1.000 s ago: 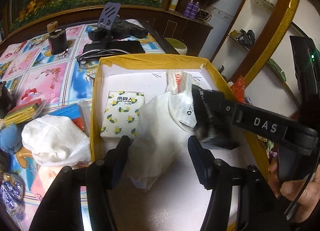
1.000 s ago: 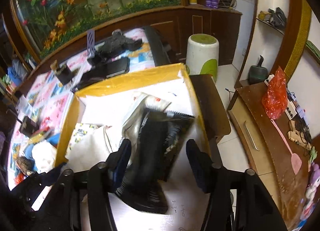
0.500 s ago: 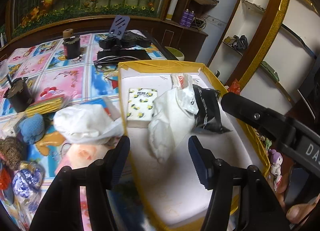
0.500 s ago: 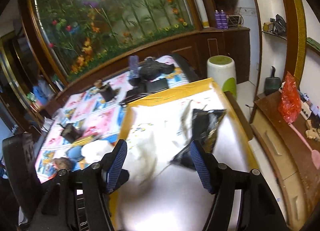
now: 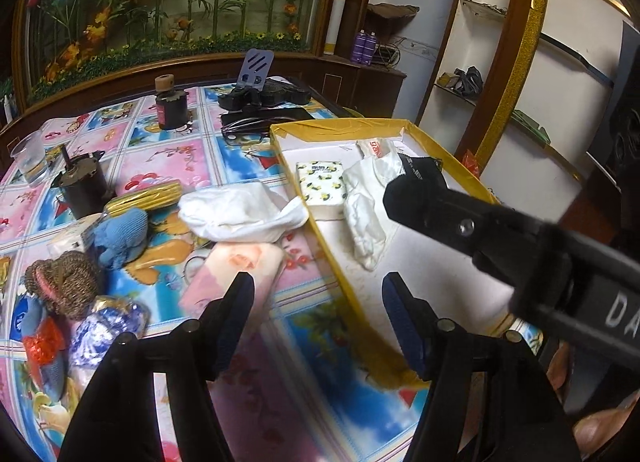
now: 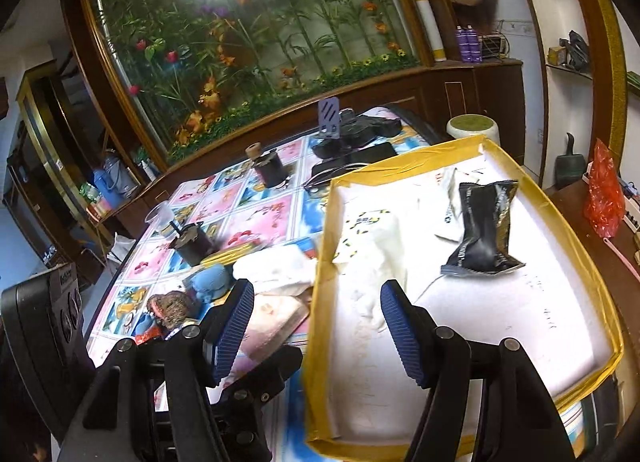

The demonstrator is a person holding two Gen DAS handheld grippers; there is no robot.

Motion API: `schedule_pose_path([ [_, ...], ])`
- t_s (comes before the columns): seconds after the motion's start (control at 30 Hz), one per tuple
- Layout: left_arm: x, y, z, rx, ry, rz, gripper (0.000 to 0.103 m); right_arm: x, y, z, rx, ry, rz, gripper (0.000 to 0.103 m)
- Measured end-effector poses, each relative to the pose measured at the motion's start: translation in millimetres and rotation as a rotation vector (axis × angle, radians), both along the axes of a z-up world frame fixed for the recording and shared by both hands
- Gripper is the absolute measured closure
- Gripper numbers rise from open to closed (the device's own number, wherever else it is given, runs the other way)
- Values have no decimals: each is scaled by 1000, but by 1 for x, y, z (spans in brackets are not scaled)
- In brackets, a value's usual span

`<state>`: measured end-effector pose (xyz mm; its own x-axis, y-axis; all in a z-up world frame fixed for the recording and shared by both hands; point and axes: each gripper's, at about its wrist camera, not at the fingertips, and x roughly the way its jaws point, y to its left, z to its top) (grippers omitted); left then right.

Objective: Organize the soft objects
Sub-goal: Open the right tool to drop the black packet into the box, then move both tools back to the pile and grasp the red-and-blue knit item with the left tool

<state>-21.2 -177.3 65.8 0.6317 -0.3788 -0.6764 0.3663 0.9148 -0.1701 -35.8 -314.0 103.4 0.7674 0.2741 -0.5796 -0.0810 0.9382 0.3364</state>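
Note:
A white box with a yellow rim [image 5: 352,126] holds a lemon-print tissue pack [image 5: 322,184], a crumpled white bag [image 5: 366,214] and a black pouch [image 6: 484,230]. Left of the box, on the flowered tablecloth, lie a white cloth bundle [image 5: 240,212], a pink pack [image 5: 236,266], a blue knitted toy [image 5: 124,230] and a brown knitted piece [image 5: 60,278]. My left gripper [image 5: 318,290] hovers over the box's left rim, its jaws opening with nothing between them. My right gripper [image 6: 316,294] is open and empty above the near left part of the box [image 6: 400,170].
Two dark jars [image 5: 172,110] [image 5: 82,186], a plastic cup [image 5: 30,160], a gold pack [image 5: 144,196], glasses and black gear [image 5: 264,96] stand further back on the table. Foil-wrapped items [image 5: 108,322] lie at the near left. Shelves and a wooden cabinet are to the right.
The right gripper has let go of the black pouch, which now lies in the box. Both grippers have drawn back and left, bringing the soft things on the table into view.

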Motion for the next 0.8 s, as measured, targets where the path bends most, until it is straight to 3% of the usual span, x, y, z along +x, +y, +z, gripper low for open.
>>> schedule_pose_path([
  [0.5,-22,108,-7,-49,14,121,37,4,61,-7,-11,11,120,31],
  [0.7,-30,166,-10,-96,18,248,37,7,91,-23,-36,35,183,31],
  [0.8,-28,189,-10,-83,12,305,37,9,103,-32,-36,55,208,31],
])
